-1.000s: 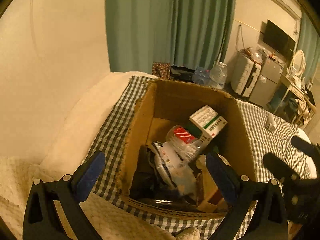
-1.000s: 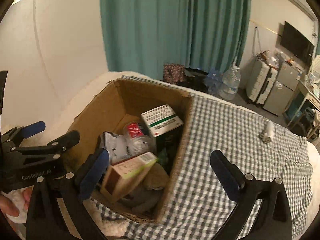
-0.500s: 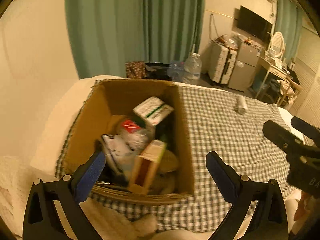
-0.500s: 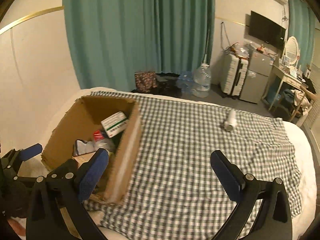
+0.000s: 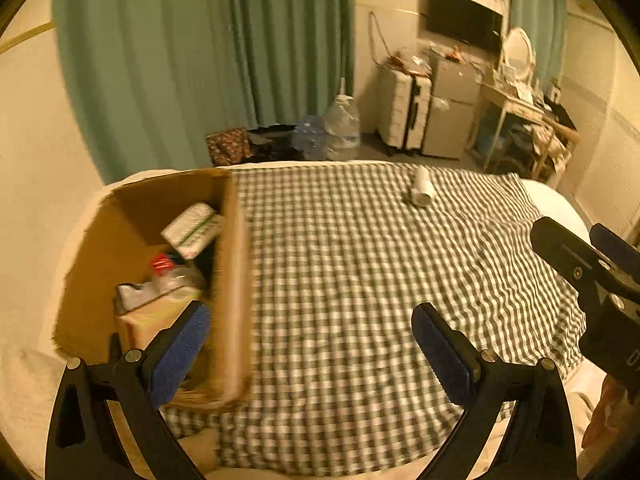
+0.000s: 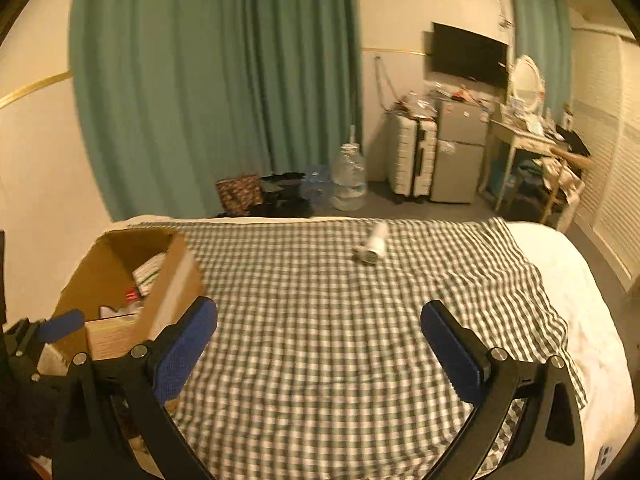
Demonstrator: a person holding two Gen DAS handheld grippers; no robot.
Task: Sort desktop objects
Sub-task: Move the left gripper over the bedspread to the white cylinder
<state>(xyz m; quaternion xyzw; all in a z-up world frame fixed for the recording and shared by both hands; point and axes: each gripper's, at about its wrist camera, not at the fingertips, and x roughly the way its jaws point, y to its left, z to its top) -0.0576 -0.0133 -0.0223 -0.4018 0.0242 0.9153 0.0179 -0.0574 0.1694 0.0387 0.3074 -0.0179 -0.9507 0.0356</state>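
Now, one stray left to box

Both grippers gape empty: left gripper (image 5: 310,340), right gripper (image 6: 320,338). The small white cylindrical bottle (image 6: 374,246) lies on the checked cloth (image 6: 320,320), well apart from the brown cardboard box (image 6: 120,264); a pinch may roll it.

Both wrist views look down across the checked cloth (image 5: 340,260), sharing it.

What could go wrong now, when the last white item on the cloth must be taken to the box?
1. The white cylinder lies on its side on the checked cloth, so it may roll away when the open right tongs close on it.
2. The cloth is wrinkled and loose; a low finger could drag it.
3. The cardboard box already looks crowded, so another item may sit high or slip out.
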